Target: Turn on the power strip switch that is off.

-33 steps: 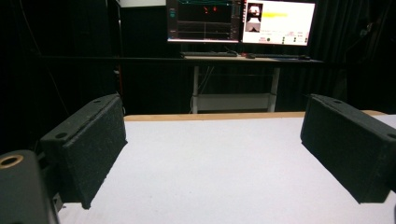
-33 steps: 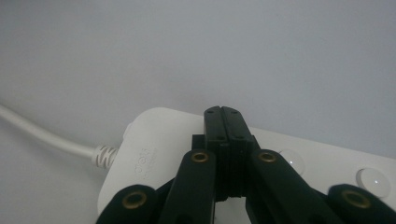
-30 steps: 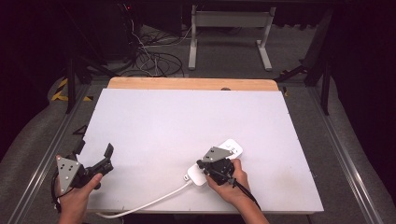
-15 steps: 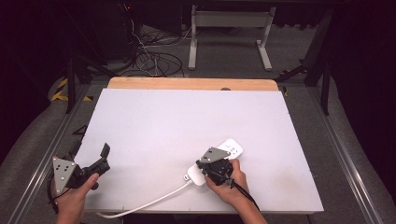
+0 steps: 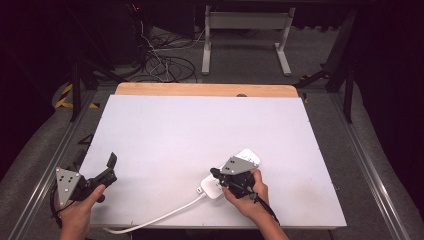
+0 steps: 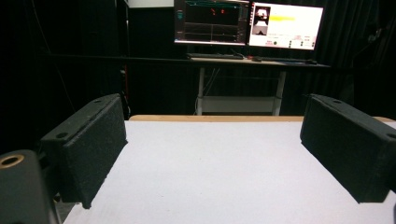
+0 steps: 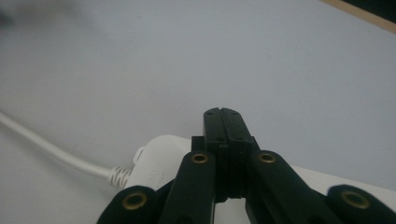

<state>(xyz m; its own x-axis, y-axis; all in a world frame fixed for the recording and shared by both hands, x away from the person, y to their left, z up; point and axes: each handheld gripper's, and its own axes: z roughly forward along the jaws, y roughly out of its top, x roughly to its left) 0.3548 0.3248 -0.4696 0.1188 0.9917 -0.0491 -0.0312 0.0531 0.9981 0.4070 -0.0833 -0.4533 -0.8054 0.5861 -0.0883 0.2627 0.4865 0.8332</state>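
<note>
Right tool (image 5: 216, 173) clenched over power strip (image 5: 214, 188); left tool (image 5: 111, 167) released, monitors (image 6: 248, 22) beyond.

This looks like a lab set up for recording. Dark curtains close off the room, and two lit monitors (image 6: 247, 23) showing graphs and camera feeds sit on a desk (image 6: 243, 60) beyond the white surface (image 5: 200, 130). Loose cables (image 5: 160, 60) coil on the grey carpet behind it, and yellow-black hazard tape (image 5: 65, 95) marks the floor beside metal rails (image 5: 367, 165).
</note>
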